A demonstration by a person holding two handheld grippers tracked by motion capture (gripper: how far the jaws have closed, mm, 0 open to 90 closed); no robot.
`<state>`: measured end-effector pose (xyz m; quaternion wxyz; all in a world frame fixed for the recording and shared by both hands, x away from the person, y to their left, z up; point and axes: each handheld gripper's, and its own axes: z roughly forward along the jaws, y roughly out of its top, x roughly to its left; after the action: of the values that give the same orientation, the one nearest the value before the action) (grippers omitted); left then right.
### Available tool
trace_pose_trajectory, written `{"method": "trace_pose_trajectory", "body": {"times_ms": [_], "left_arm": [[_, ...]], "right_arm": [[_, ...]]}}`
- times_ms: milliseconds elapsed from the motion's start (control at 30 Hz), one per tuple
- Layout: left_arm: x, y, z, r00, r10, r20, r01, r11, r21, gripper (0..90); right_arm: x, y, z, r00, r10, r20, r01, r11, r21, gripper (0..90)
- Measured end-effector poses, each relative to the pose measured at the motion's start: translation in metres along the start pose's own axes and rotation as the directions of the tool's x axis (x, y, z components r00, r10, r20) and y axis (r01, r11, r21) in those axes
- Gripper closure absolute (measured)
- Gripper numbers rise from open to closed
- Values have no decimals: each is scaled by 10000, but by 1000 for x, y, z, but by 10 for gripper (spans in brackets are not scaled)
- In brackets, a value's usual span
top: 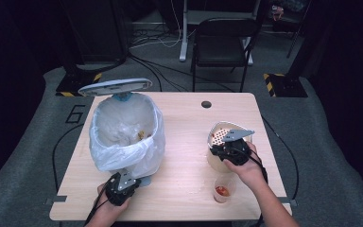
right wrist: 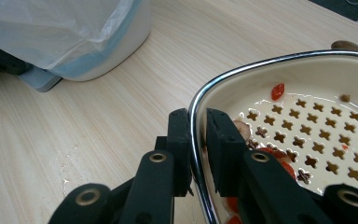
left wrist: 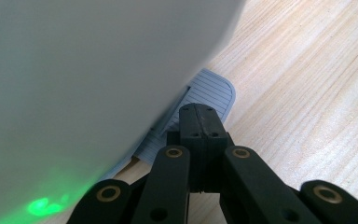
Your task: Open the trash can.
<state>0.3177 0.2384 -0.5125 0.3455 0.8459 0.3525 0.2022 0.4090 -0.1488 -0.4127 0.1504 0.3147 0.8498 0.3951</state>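
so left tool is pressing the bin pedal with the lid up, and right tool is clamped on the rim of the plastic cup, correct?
Not quite. The right tool is clamped on the metal rim of the strainer bowl, as the right gripper view shows; the plastic cup stands apart on the table in the high view. The rest holds: left tool shut on the bin pedal, lid up.

The hand-held gripper [right wrist: 197, 140] pinches the chrome rim of a perforated strainer bowl [right wrist: 307, 88] holding red scraps.
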Motion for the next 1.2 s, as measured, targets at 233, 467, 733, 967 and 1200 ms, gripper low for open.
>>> {"method": "trace_pose_trajectory", "body": {"times_ms": [233, 467, 733, 967, 1200], "left_arm": [[0, 0, 0, 10000, -94, -4, 94, 9999, -61, 900], [0, 0, 1, 9999, -115, 23, 115, 9999, -83, 900], [0, 0, 1, 9999, -118, 35, 119, 9999, -79, 900], [0, 0, 1, 9999, -117, 38, 117, 9999, -76, 900], [0, 0, 0, 9999, -111, 23, 111, 9999, -71, 900]], "right_arm": [[2, 4, 4, 9995, -309, -38, 309, 9995, 10, 805], [4, 15, 15, 9989, -409, -243, 411, 9991, 99, 801], [14, 24, 25, 9964, -536, -650, 544, 9985, 103, 805], [27, 25, 25, 9944, -446, -962, 457, 9989, 88, 807], [40, 22, 22, 9899, -450, -1341, 463, 9989, 64, 803]]}}
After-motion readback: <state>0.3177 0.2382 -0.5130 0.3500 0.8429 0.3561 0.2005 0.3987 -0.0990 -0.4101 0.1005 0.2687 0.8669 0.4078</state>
